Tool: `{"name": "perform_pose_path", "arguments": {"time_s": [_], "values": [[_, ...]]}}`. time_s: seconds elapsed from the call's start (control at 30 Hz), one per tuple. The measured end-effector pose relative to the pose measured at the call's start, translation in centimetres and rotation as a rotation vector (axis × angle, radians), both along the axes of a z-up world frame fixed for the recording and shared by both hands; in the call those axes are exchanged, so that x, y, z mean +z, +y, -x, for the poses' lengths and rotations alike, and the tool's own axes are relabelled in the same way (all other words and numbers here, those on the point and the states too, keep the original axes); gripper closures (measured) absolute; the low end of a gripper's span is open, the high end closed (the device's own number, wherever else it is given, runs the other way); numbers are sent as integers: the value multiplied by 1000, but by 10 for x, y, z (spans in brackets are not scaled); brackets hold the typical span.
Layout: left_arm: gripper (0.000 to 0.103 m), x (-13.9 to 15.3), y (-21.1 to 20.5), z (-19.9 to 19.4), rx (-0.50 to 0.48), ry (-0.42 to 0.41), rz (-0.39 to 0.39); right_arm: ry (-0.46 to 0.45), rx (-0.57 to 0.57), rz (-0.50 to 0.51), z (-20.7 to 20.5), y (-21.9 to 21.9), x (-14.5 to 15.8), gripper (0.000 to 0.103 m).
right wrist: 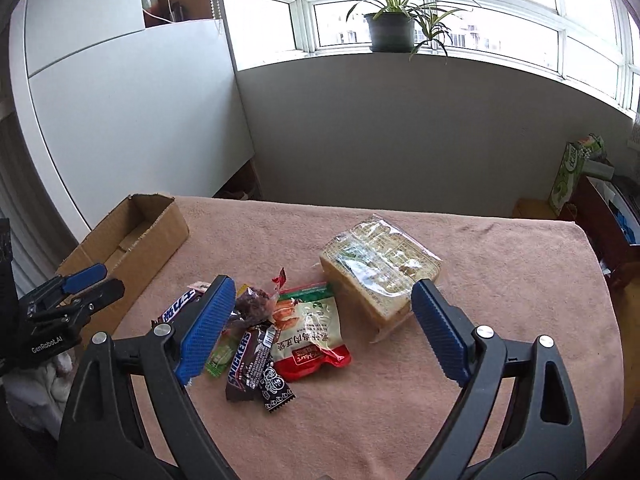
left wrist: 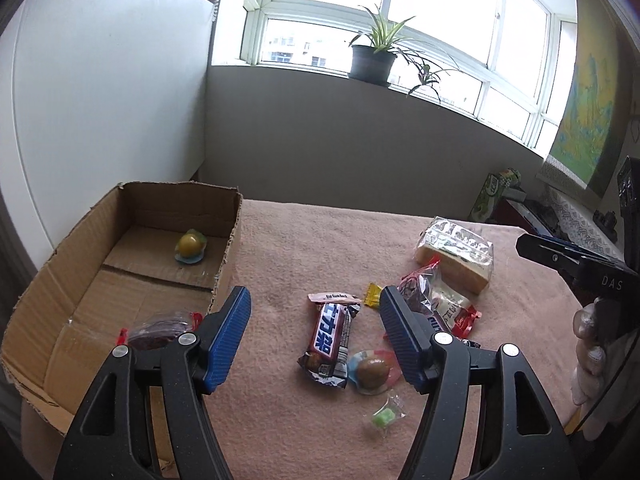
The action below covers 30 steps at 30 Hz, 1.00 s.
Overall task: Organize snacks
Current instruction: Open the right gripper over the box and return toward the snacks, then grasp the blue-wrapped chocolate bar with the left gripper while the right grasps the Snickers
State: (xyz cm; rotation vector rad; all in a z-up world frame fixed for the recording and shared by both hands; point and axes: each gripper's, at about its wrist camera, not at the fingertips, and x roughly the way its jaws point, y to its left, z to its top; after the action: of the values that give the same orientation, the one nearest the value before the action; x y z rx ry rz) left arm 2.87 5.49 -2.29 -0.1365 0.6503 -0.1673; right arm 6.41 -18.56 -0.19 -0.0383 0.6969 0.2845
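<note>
Two snacks already lie in the cardboard box (left wrist: pixel 120 240); the left gripper (left wrist: pixel 316 340), jaws wide and empty, hangs over a chocolate bar (left wrist: pixel 330 338) on the cloth-covered table (left wrist: pixel 300 240), likely the next pick. From the right view, the right gripper (right wrist: pixel 320 328), also spread wide and holding nothing, frames a red packet (right wrist: pixel 316 336) beside the wrapped bread (right wrist: pixel 380 276).

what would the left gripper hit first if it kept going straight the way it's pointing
Probably the Snickers bar: it lies on the pink cloth between the left gripper's open fingers, right in its line. Depth is hard to judge.
</note>
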Motion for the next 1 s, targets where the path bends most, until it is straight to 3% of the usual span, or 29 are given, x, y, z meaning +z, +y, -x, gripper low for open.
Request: {"name": "perform_pose_path", "arguments": {"time_s": [0.1, 0.2, 0.3, 0.47, 0.6, 1.0], "values": [[39, -6, -7, -1, -13, 20, -10, 63, 35, -8, -1, 0, -16, 12], [44, -11, -14, -3, -25, 35, -29, 111, 63, -6, 0, 4, -29, 25], [49, -19, -17, -6, -30, 65, -38, 150, 99, -33, 1, 9, -37, 27], [60, -27, -25, -14, -44, 99, -66, 164, 142, 19, 1, 32, -45, 34], [63, -33, -28, -20, -46, 124, -76, 197, 161, 32, -2, 43, -55, 44], [64, -43, -39, -41, -42, 183, -91, 226, 195, 58, -14, 65, -65, 46]]}}
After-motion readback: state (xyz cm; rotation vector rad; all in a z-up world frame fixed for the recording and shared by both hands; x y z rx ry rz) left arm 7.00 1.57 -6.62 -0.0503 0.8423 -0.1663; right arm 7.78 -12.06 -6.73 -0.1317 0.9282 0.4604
